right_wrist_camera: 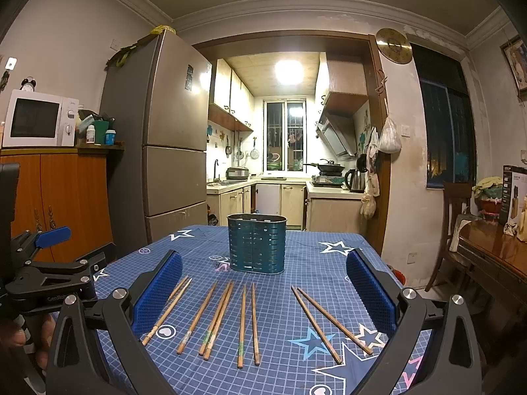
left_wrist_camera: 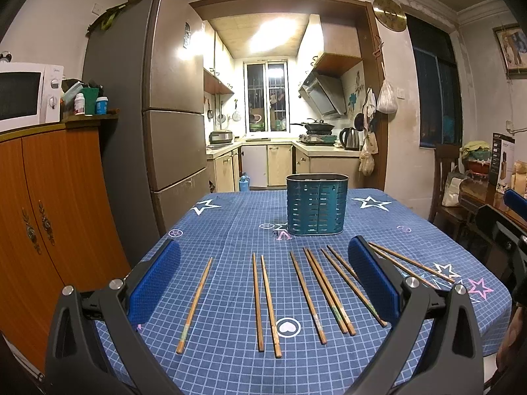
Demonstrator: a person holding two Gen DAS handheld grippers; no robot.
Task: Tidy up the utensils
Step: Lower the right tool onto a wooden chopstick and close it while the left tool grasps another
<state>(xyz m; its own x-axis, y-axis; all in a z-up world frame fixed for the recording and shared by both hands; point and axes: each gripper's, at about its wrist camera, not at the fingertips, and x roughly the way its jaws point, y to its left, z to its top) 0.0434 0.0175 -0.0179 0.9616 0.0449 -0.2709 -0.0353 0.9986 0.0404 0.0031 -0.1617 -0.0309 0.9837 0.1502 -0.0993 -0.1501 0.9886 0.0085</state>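
While spread wide, both tools (left_wrist_camera: pixel 263 276) (right_wrist_camera: pixel 263 283) hover above chopsticks (left_wrist_camera: pixel 266 299).

Left hand-held gripper (left_wrist_camera: pixel 263 276) spread wide; right hand-held gripper (right_wrist_camera: pixel 263 283) likewise (both empty).

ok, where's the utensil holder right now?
The teal utensil holder stands upright mid-table on the blue tablecloth, just beyond the row of chopsticks, centred in both wrist views.

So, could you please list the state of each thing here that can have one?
Left tool: open, holding nothing.
Right tool: open, holding nothing.
Chopsticks: lying loose on the tablecloth.
Utensil holder: upright, no chopsticks showing above its rim.
Ceiling light: on.
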